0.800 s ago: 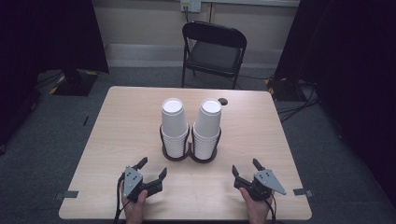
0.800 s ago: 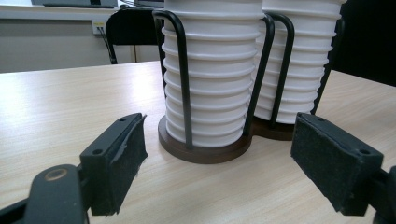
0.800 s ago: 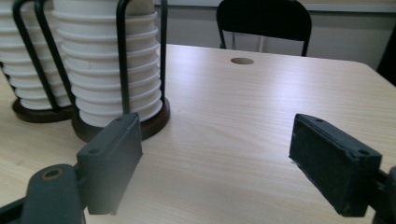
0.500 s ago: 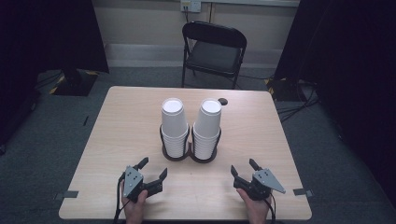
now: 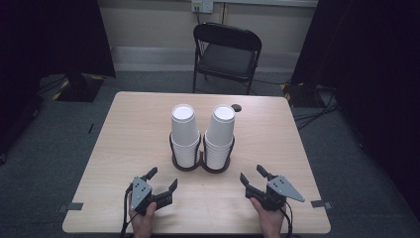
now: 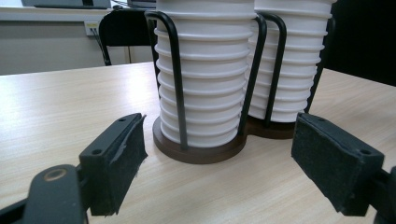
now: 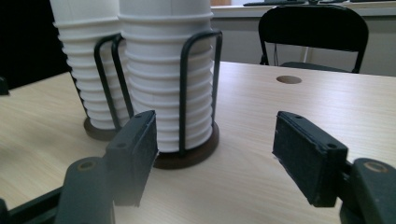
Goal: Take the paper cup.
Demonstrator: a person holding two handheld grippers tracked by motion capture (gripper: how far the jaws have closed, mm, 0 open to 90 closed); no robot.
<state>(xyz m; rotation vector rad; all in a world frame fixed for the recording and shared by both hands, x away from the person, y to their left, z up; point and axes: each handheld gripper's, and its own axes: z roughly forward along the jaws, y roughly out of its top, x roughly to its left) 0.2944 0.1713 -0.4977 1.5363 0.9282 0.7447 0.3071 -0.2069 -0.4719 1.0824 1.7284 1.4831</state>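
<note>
Nothing is being handled yet: the two cup stacks (image 5: 203,134) are sitting inverted in their wire holder (image 5: 200,161) at the table's (image 5: 124,148) centre, untouched. The left gripper (image 5: 161,180) at seven o'clock and the right gripper (image 5: 251,174) at five o'clock are resting with jaws apart and empty, so reaching, gripping and lifting a cup are all remaining, I judge.

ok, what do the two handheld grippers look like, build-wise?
Both are black, two-jaw units. The left gripper and right gripper each carry a grey three-cornered plate with small dark dots, and a black cable trails back. Jaws end in flat black pads; screw holes show beside them. No sleeves visible.
</note>
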